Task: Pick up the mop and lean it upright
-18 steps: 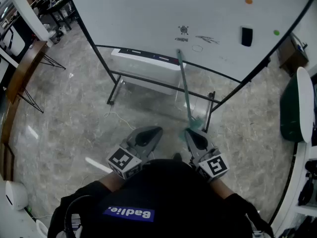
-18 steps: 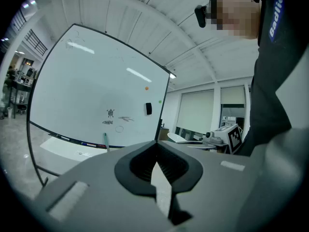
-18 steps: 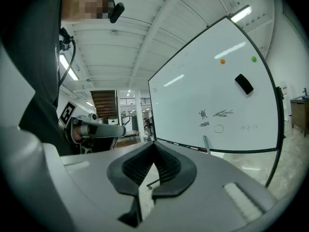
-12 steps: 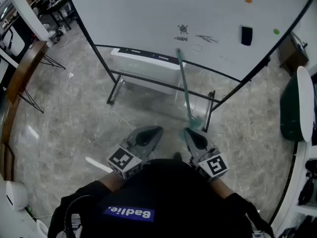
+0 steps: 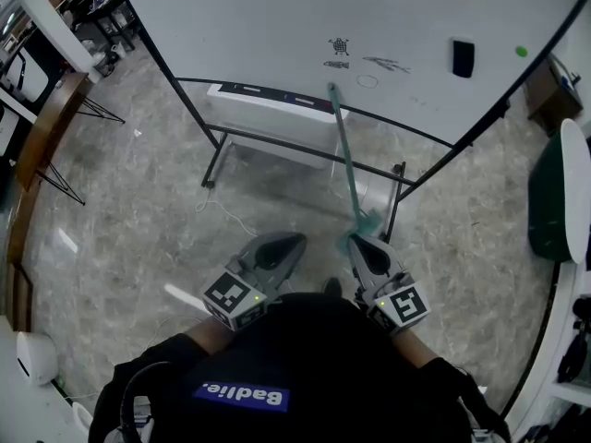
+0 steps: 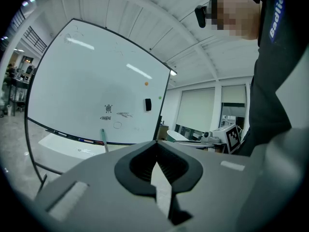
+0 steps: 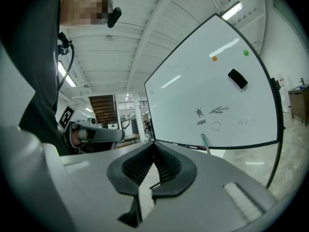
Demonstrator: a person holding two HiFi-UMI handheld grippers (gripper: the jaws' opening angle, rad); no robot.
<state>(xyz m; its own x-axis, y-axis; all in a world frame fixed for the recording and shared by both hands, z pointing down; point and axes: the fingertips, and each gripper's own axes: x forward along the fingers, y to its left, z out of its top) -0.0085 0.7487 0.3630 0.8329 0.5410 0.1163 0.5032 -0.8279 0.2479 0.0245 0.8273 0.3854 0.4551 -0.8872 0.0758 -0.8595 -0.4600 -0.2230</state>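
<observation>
The mop (image 5: 343,150) is standing upright, its handle top leaning on the whiteboard (image 5: 231,26) and its head on the floor (image 5: 138,183), possibly against the stand. The left gripper (image 5: 280,245) and right gripper (image 5: 360,249) are hovering nearby, jaws pinched together on nothing, so the job's looking done.
</observation>
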